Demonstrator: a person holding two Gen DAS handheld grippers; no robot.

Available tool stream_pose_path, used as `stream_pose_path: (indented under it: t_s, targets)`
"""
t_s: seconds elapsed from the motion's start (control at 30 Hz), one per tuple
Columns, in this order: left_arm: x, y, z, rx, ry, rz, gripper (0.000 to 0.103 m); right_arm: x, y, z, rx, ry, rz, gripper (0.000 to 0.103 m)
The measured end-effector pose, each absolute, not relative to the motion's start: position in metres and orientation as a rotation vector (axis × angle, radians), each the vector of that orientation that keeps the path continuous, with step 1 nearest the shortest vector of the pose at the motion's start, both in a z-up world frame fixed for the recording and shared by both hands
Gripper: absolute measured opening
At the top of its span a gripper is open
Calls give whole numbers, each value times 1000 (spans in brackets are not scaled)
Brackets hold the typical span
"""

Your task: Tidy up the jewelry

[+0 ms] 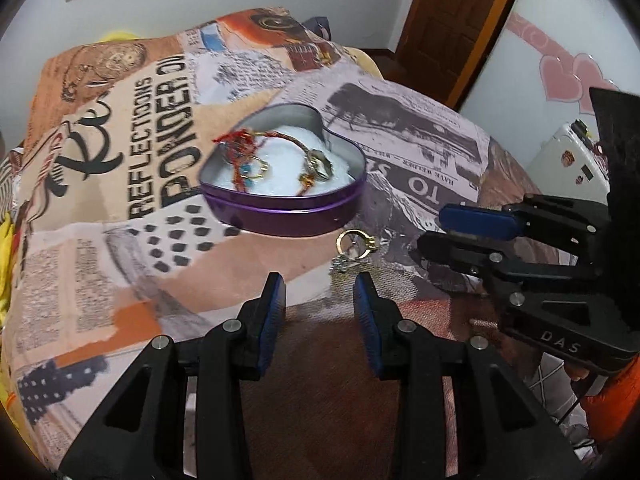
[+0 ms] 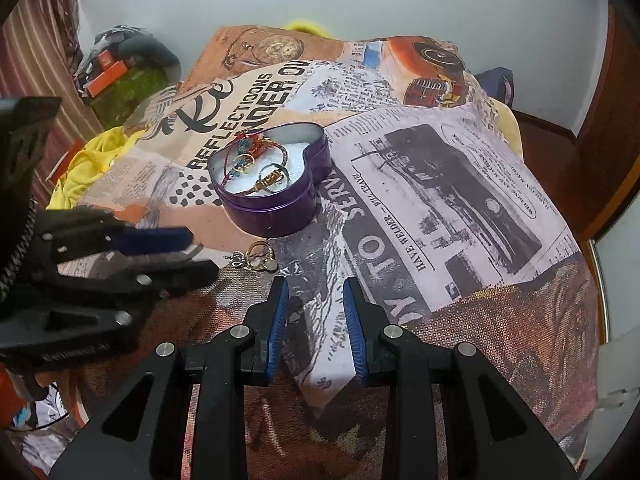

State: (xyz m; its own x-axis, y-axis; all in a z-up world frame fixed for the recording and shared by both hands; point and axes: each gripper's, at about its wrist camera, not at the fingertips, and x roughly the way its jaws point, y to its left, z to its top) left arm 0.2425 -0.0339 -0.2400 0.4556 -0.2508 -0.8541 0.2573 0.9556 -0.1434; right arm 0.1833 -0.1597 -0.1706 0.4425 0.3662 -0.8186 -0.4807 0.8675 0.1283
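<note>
Some bracelets and rings already lie in the purple heart tin (image 1: 288,204) on the bed, but a small pile of rings (image 1: 354,246) waits just beside it, with the left gripper (image 1: 320,312) and right gripper (image 2: 316,312) both part-open and empty.

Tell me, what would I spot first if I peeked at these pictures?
Probably the purple heart-shaped metal tin, sitting open in the middle of the newspaper-print blanket, with red-thread bracelets and gold rings on its white lining. Next, the little pile of gold rings lying loose on the blanket just in front of the tin, between the two black grippers with blue pads.
</note>
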Motion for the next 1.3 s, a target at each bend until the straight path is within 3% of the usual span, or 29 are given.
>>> stream_pose_path:
  t_s: [0.23,0.37,0.53,0.57,0.6,1.3]
  targets:
    - [252,-48,-246,50,1053,-351,36,186,-164,-174,-108,991,539,25]
    - [255,-51,-247,62,1044,-364,21,186,-165,-174,-106,989,544,25]
    - [253,-52,-246,65,1038,-378,20,186,-167,-175,-97,991,549,25]
    - [251,-52,-246,65,1036,-378,9,186,-167,-175,-97,991,548,25]
    - [249,-52,-245,66,1040,-379,7,186,-166,-174,-98,991,547,25]
    - [221,-6,-212,-22,951,-308,7,182,-133,-174,-132,998,615,25]
